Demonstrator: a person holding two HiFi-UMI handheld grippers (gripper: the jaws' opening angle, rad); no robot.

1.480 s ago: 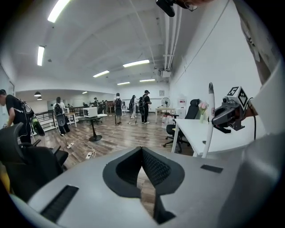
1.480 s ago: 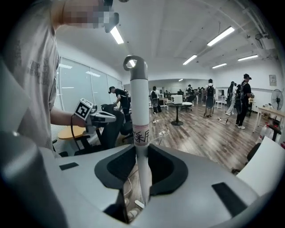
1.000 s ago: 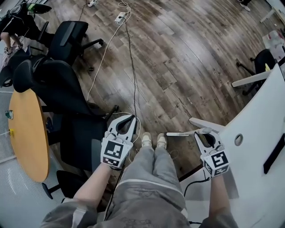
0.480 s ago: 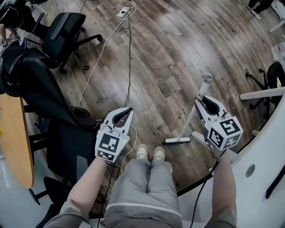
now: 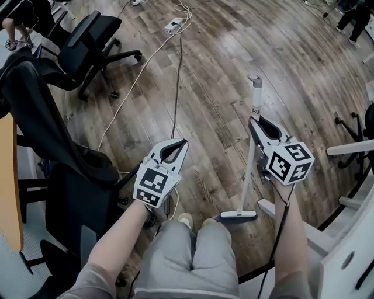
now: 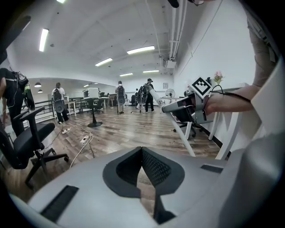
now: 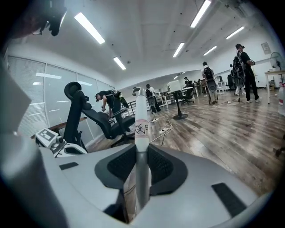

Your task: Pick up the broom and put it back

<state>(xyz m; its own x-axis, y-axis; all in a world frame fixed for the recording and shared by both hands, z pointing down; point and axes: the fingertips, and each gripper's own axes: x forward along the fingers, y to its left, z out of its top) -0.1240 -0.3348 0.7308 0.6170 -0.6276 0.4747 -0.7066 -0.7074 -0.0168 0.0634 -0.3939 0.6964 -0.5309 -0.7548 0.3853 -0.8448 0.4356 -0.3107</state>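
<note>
The right tool (image 5: 253,120) is clamped on the broom (image 5: 248,169) handle, broom near upright; its head seemingly touches the wooden floor (image 5: 234,52); left tool (image 5: 184,141) closed, nothing between its pads.

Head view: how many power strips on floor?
2. One power strip lies top centre; the second strip is cut by the top edge, further left. Others may be hidden.
</note>
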